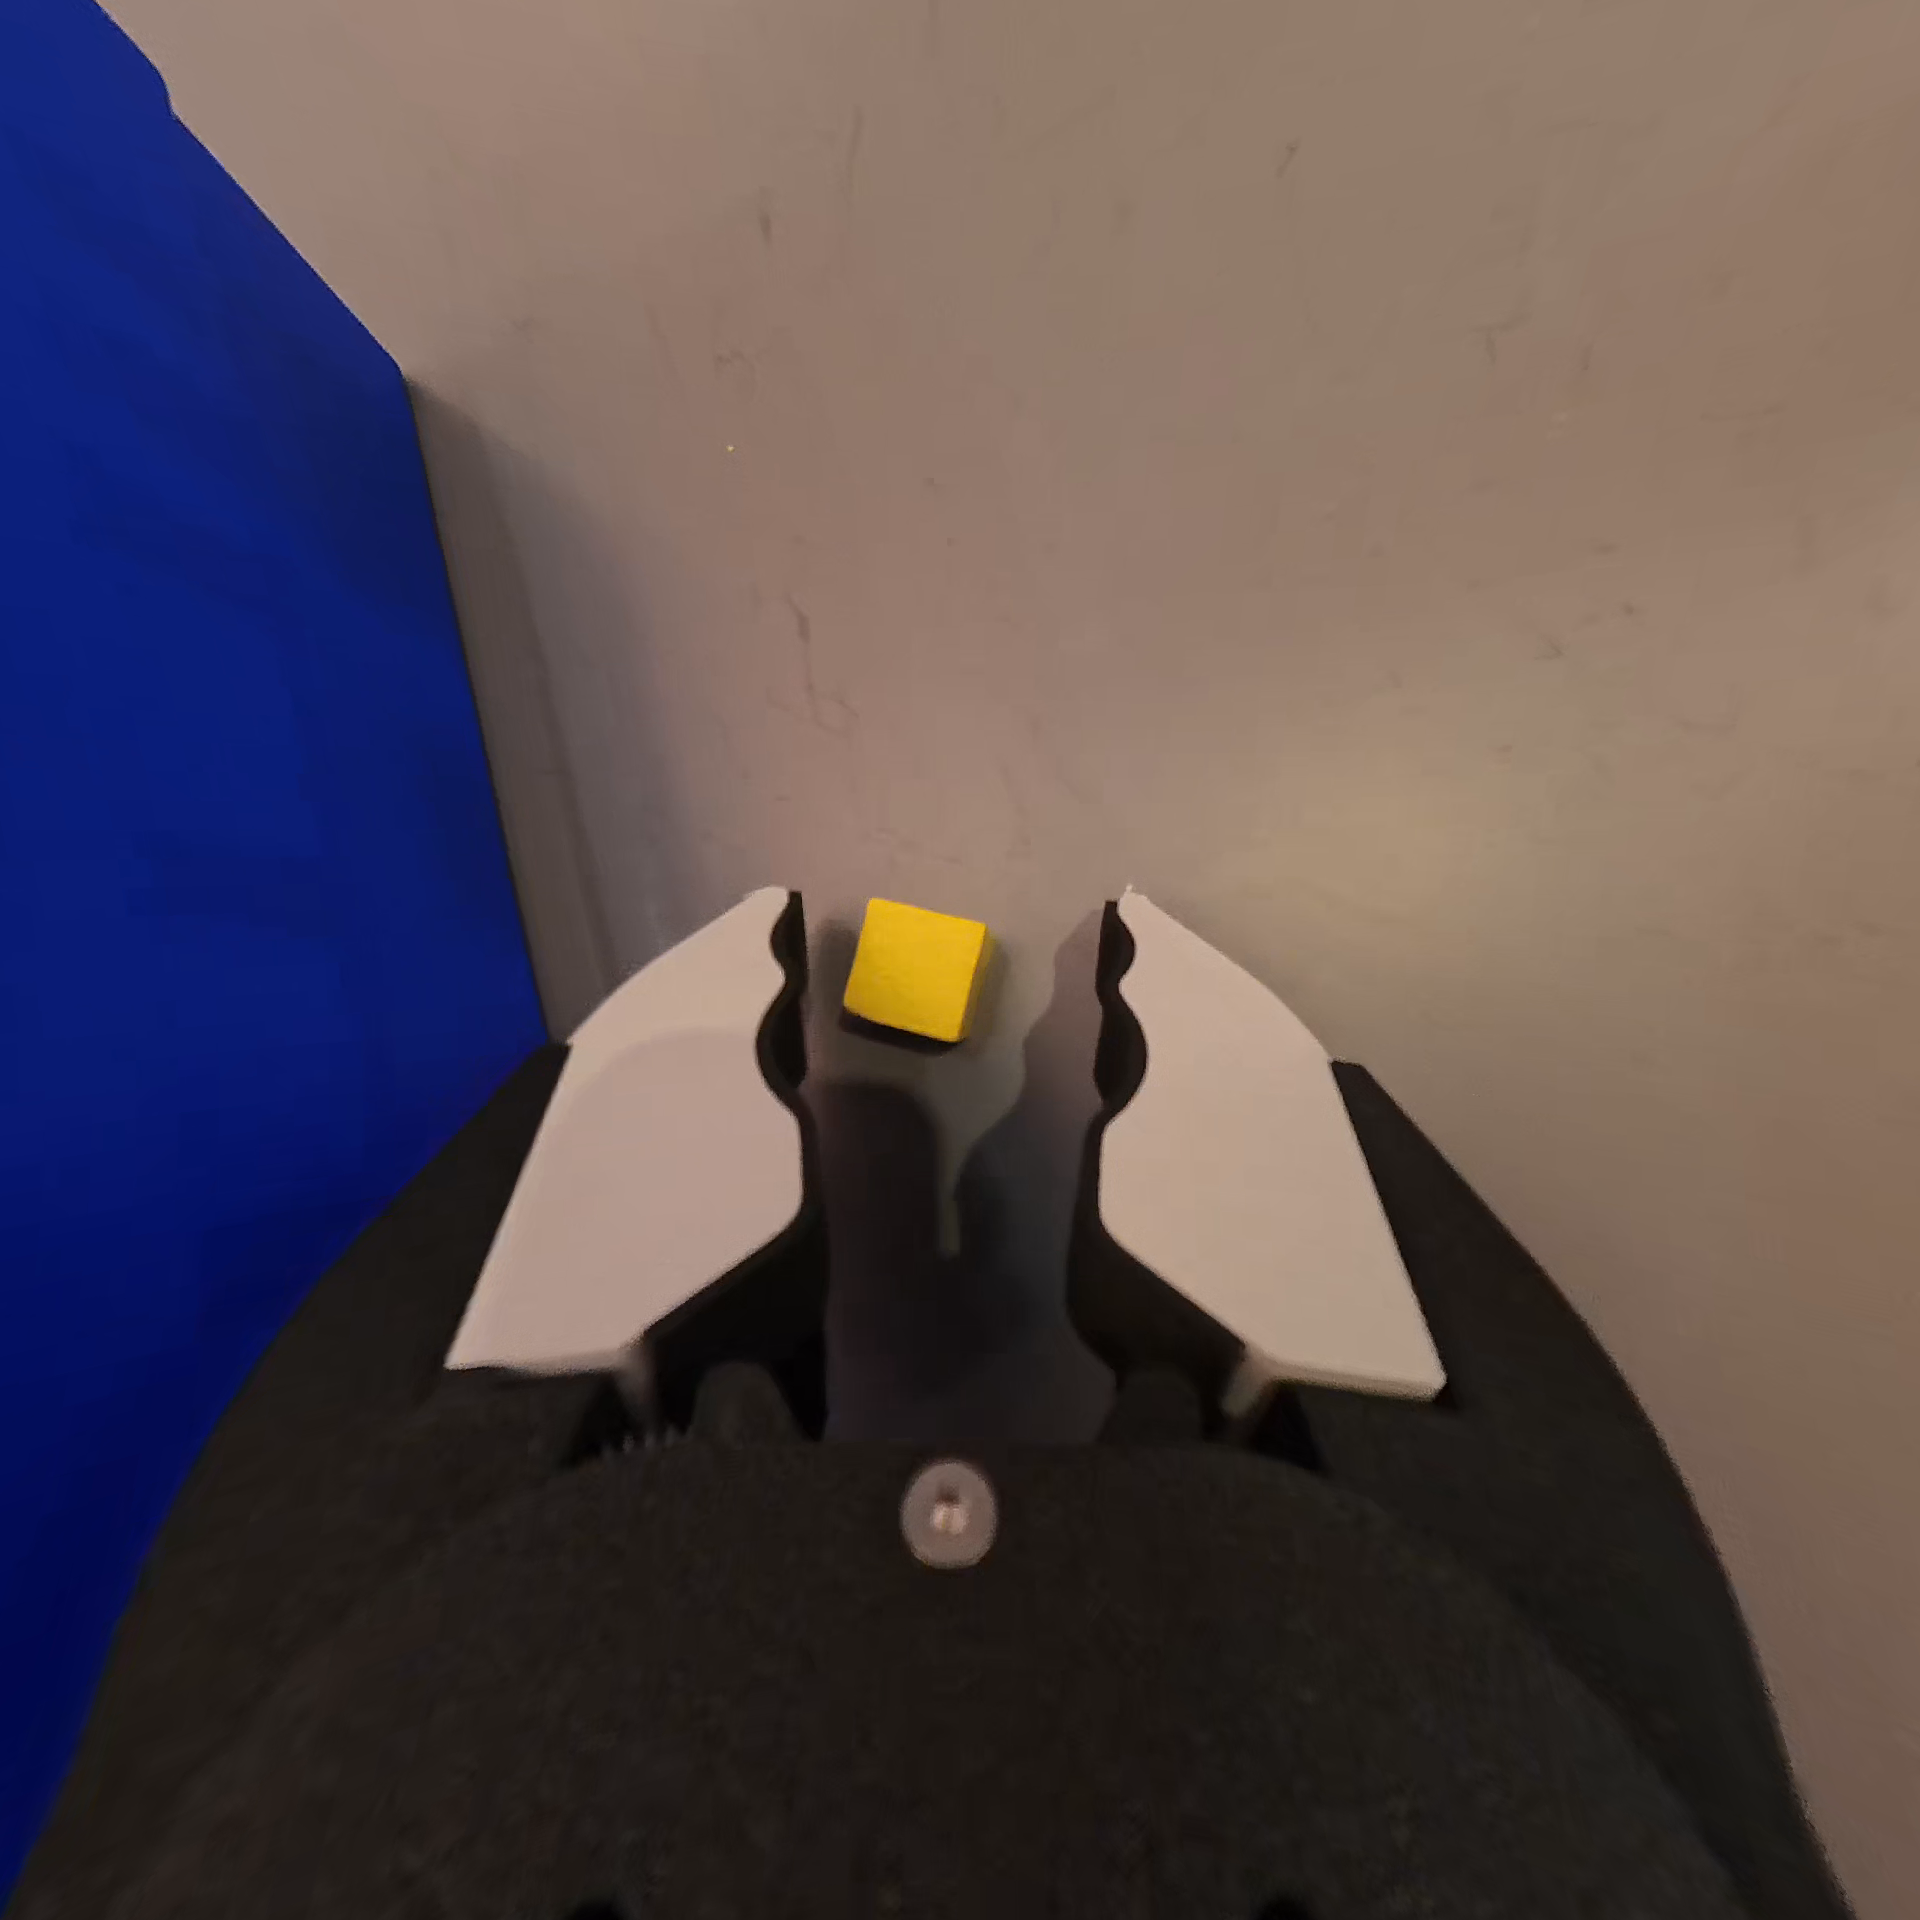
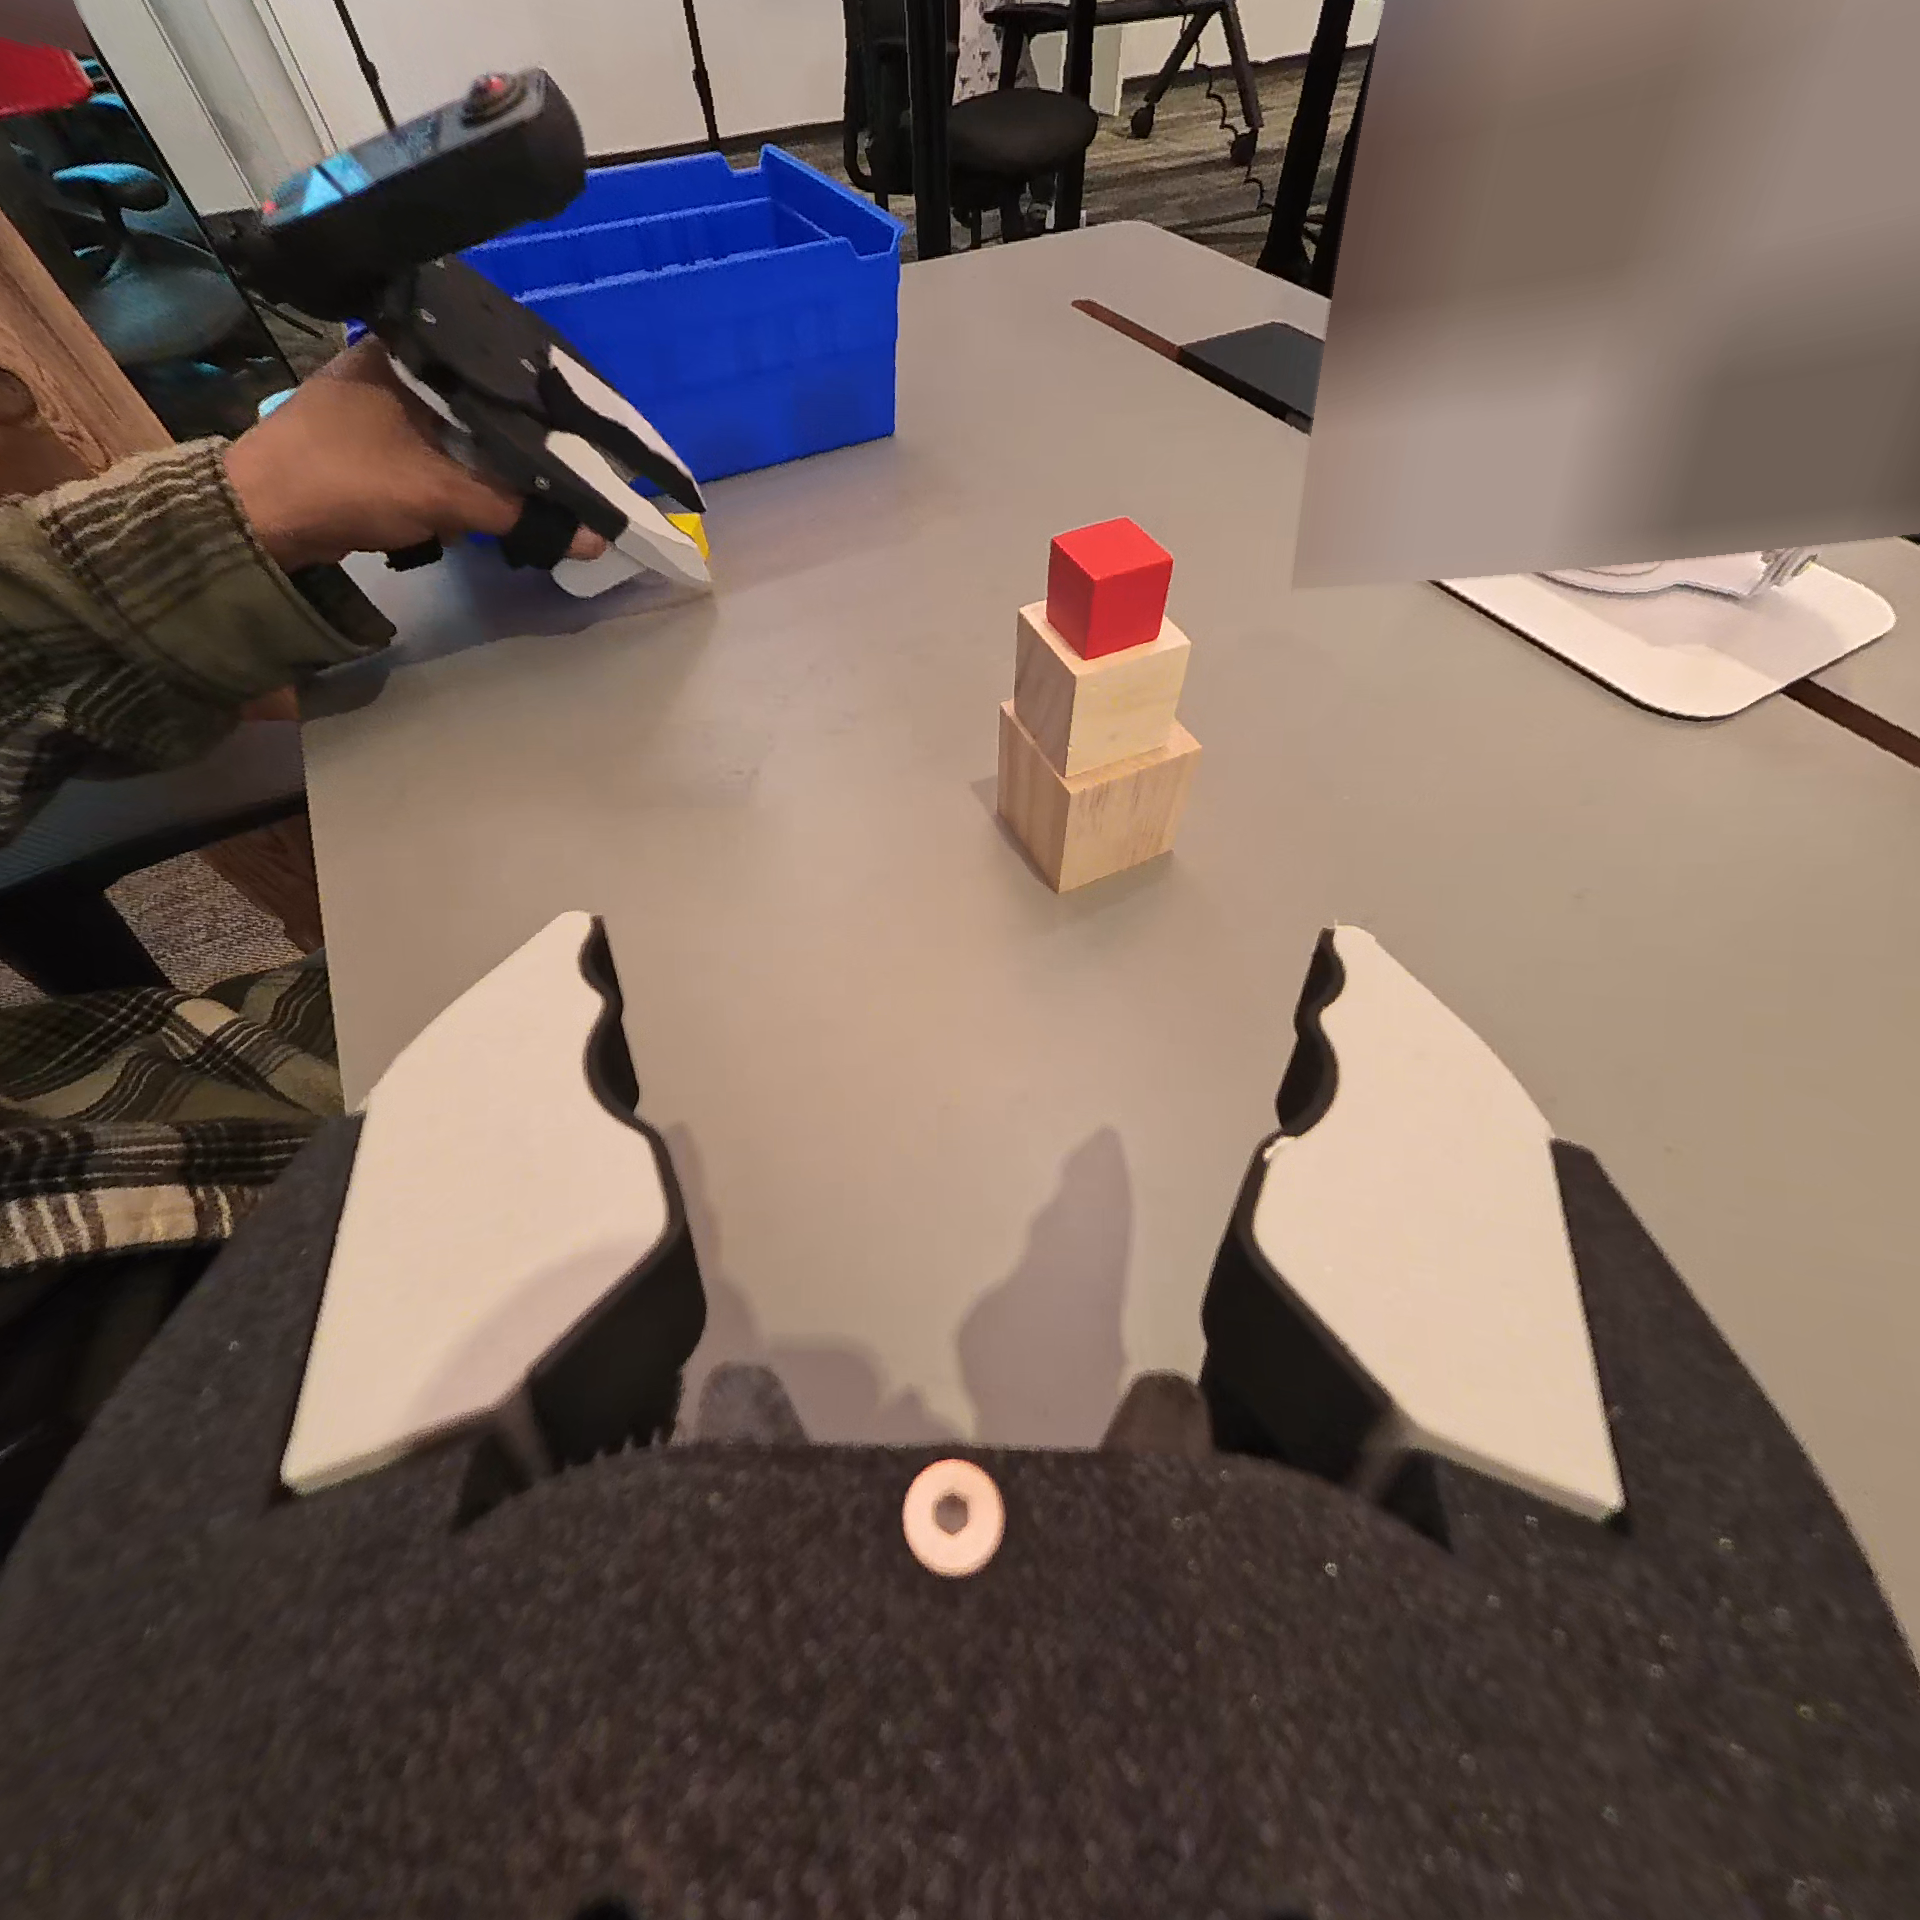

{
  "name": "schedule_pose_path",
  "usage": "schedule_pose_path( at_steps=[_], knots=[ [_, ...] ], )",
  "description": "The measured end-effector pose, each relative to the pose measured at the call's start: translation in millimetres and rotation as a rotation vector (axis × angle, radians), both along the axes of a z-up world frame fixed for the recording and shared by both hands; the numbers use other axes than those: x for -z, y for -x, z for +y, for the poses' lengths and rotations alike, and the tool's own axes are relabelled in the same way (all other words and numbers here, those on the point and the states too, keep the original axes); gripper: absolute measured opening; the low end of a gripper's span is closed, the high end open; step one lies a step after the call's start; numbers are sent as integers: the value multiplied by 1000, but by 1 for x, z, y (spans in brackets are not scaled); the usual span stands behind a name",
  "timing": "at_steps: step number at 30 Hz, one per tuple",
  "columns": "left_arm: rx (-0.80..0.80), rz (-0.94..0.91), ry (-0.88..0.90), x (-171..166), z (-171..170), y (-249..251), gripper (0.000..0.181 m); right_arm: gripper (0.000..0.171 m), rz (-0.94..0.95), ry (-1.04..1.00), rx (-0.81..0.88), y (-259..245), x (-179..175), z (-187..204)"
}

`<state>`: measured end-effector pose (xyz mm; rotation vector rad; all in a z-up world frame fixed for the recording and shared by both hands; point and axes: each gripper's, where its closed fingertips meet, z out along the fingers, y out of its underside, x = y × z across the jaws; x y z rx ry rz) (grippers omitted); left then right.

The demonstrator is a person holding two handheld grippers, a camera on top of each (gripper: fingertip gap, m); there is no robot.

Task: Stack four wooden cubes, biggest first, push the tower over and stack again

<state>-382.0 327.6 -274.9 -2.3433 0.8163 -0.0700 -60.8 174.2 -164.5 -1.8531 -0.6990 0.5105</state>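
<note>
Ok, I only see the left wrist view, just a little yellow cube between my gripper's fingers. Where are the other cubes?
Observer: In the right wrist view, three of them stand as a tower on the grey table.
Operator: What's on top?
Observer: A red cube. Under it is a smaller plain cube, and a bigger plain cube at the bottom.
Operator: Is my other gripper holding anything?
Observer: No. The right gripper is open and empty, short of the tower.
</note>
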Motion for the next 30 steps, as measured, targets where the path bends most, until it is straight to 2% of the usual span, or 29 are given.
schedule_pose_path(
  at_steps=[10, 16, 23, 26, 30],
  knots=[
    [1, -16, 28, 2, -6, 1, 48, 121, 4, -11, -1, -1, -4, -2],
    [11, -40, 46, 3, -8, -1, 23, 121, 6, -19, 0, 0, -7, -3],
    [15, -50, 49, 2, -8, -6, 22, 120, 17, -28, 4, -1, -11, -3],
    [73, -93, -5, -15, -9, -27, 22, 120, 14, -33, 6, -2, -12, -4],
    [273, -194, -91, -69, -16, -90, 22, 120, 15, -33, 6, -2, -13, -4]
  ],
)
